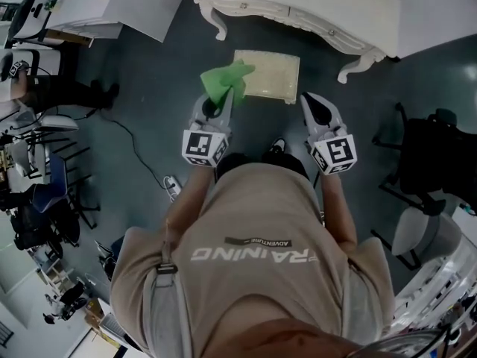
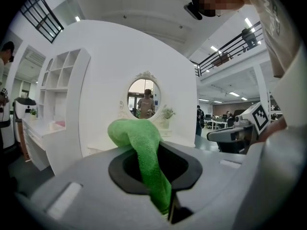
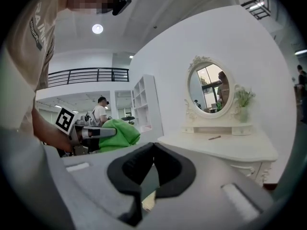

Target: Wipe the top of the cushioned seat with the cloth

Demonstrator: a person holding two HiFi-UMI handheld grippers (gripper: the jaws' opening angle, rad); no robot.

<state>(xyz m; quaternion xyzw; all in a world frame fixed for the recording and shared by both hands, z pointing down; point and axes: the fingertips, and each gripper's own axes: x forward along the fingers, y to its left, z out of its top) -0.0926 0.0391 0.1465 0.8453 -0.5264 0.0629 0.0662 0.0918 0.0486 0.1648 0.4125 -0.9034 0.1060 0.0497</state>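
Left hand-held gripper (image 1: 217, 104): jaws clamped on the green terry cloth (image 1: 226, 80). One end is pinched deep between the pads, and the rest bunches up and flops forward past the tips.

Right hand-held gripper (image 1: 314, 103): jaws drawn together at the tips, nothing between them. It idles right of centre in the head view, beside the seat.

Pale cream square cushioned seat (image 1: 272, 77): upper centre of the head view, in front of the white carved desk (image 1: 298, 10), above the dark grey-green floor (image 1: 149, 88).

The cloth's loose end overlaps the seat's left edge as seen from above. Contact can't be confirmed. Both gripper views look level toward the oval mirror (image 3: 208, 86), so the cloth is likely carried above the cushion.

Judgement: wiping is not yet begun.

To do it well:
- tip the left gripper down so the bunched cloth lies flat on the cushion
- start at the near left corner
- work across in overlapping passes toward the right edge
- keep the hard jaw tips off the fabric
- keep the right gripper out of the path
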